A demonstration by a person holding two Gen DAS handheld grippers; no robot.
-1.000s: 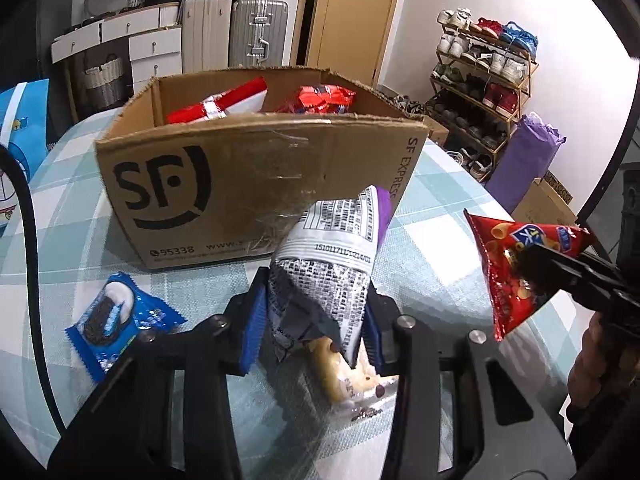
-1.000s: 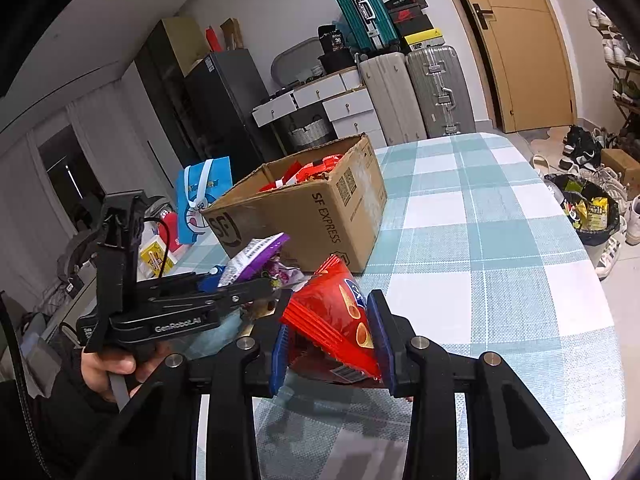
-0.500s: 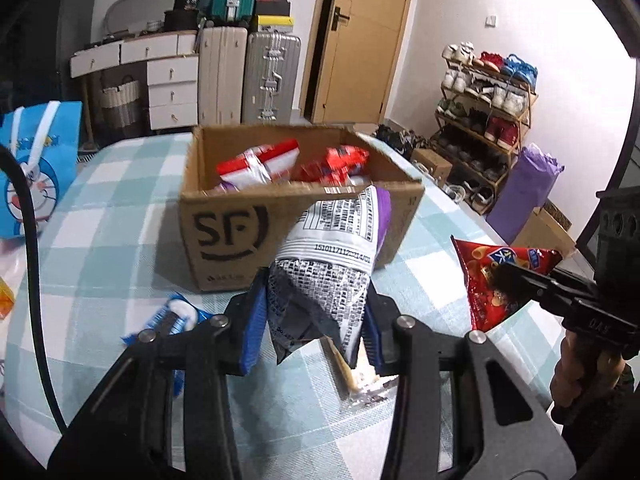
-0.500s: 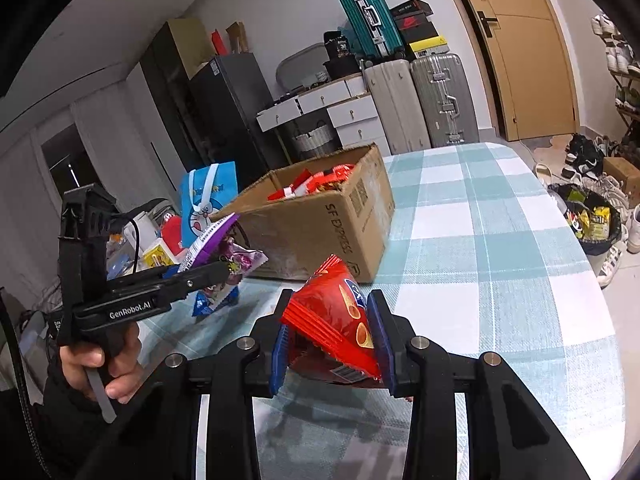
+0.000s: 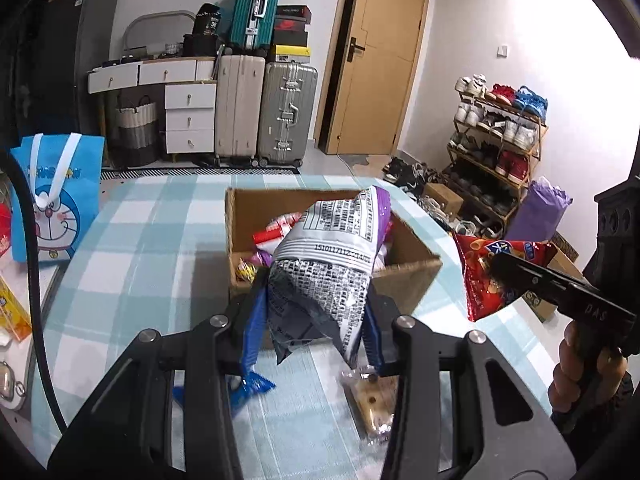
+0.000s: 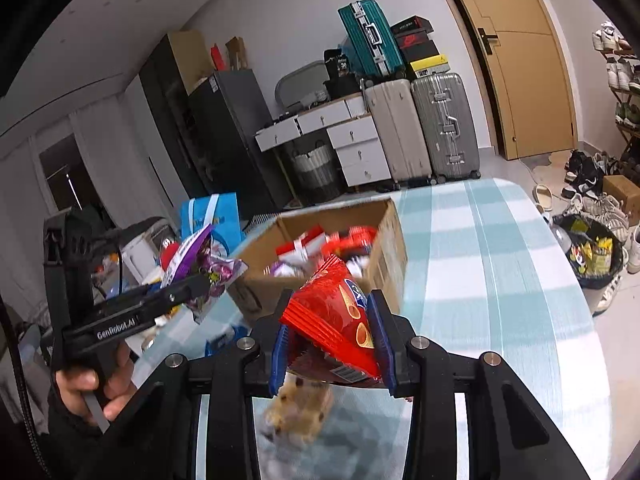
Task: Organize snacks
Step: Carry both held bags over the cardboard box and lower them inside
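Observation:
My left gripper [image 5: 312, 320] is shut on a purple and silver snack bag [image 5: 328, 256] and holds it up in front of the open cardboard box [image 5: 404, 280], which holds several red and white snack packs [image 5: 272, 236]. My right gripper [image 6: 332, 344] is shut on a red snack bag [image 6: 336, 320], raised above the table near the box [image 6: 384, 244]. The red bag also shows in the left wrist view [image 5: 492, 272], right of the box. The purple bag shows in the right wrist view [image 6: 200, 264].
A clear-wrapped bread snack [image 5: 372, 404] and a blue cookie pack [image 5: 252, 388] lie on the checked tablecloth [image 5: 140, 240] below my grippers. A blue cartoon bag [image 5: 52, 200] stands at the table's left. Suitcases, drawers and a shoe rack [image 5: 496, 148] stand beyond.
Both grippers have risen with their bags, so the box now sits lower in view and its inside shows. The grips have not changed.

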